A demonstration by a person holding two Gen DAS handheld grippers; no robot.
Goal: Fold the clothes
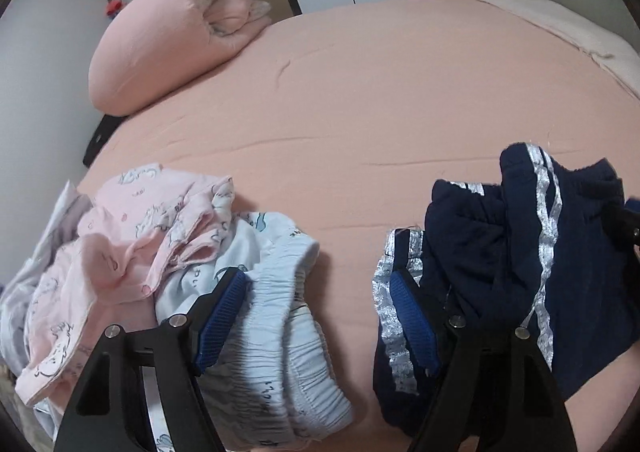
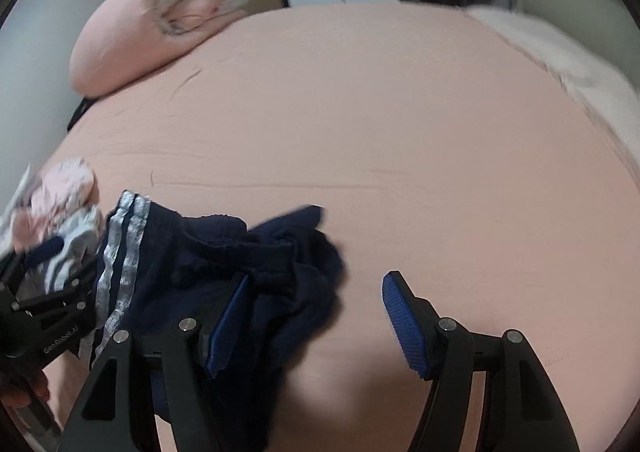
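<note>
The navy shorts (image 1: 500, 252) are lying crumpled on the bed (image 1: 360, 112). The left hand-held gripper (image 1: 320, 316) and right hand-held gripper (image 2: 316, 316) are both hovering wide apart, holding nothing. Likely need: pinching waistband corners, spreading flat.

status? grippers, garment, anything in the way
Left gripper open, right gripper open, neither gripping. Crumpled navy shorts with silver side stripes unfolded on pink bedsheet. Pile of pink and pale blue printed clothes close on left.
</note>
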